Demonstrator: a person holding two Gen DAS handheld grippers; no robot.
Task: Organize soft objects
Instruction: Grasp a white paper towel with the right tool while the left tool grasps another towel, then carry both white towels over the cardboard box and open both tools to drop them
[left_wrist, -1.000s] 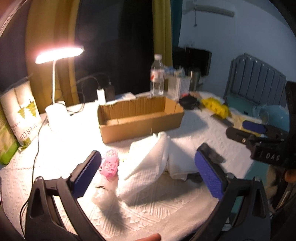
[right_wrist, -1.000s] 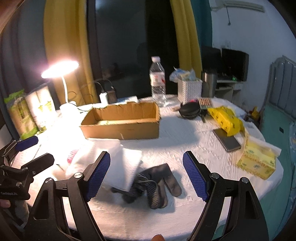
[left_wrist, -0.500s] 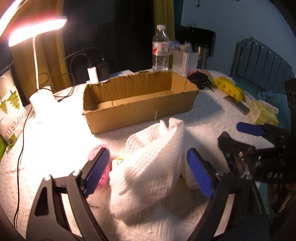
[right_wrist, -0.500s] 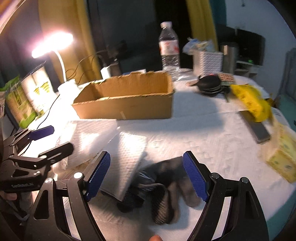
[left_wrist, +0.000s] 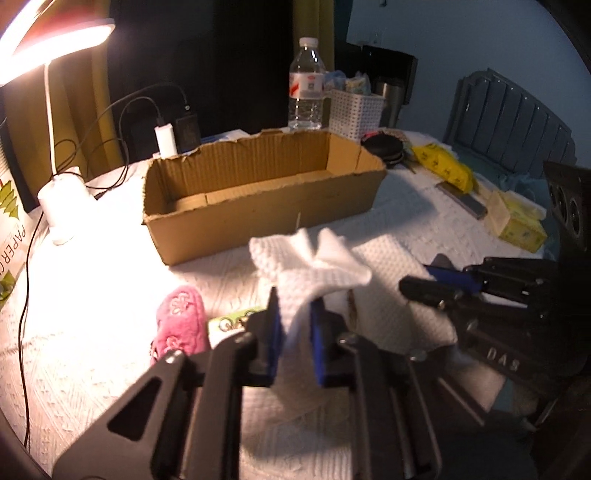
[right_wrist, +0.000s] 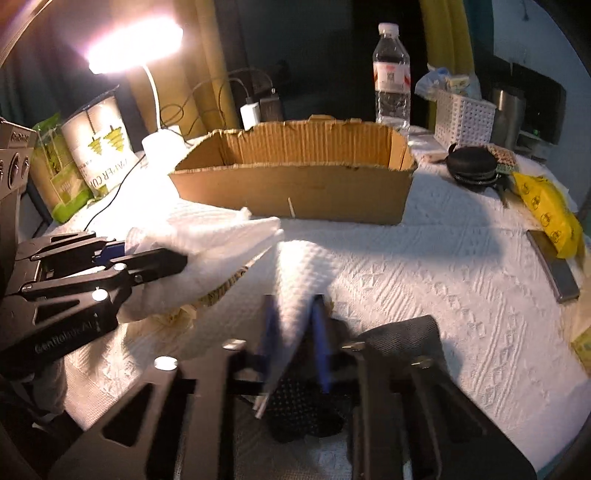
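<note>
My left gripper (left_wrist: 295, 317) is shut on a crumpled white waffle towel (left_wrist: 314, 266), lifting its bunched end. My right gripper (right_wrist: 293, 325) is shut on a second white waffle towel (right_wrist: 306, 273), lying just right of the first. The left gripper (right_wrist: 147, 258) with its towel (right_wrist: 207, 240) shows in the right wrist view. A pink slipper sock (left_wrist: 181, 325) lies left of the left gripper. Dark socks (right_wrist: 402, 339) lie under and right of the right gripper. An open, empty cardboard box (left_wrist: 258, 192) stands behind the towels.
A lit desk lamp (left_wrist: 62, 206) stands at the left with cables behind. A water bottle (left_wrist: 306, 85) and white basket (left_wrist: 354, 110) stand behind the box. A black pouch (right_wrist: 472, 166), yellow packet (right_wrist: 546, 214), phone (right_wrist: 554, 266) and tissue pack (left_wrist: 517, 221) lie right.
Both grippers have moved forward and shut, each on a white towel. The left towel's end is now lifted and bunched.
</note>
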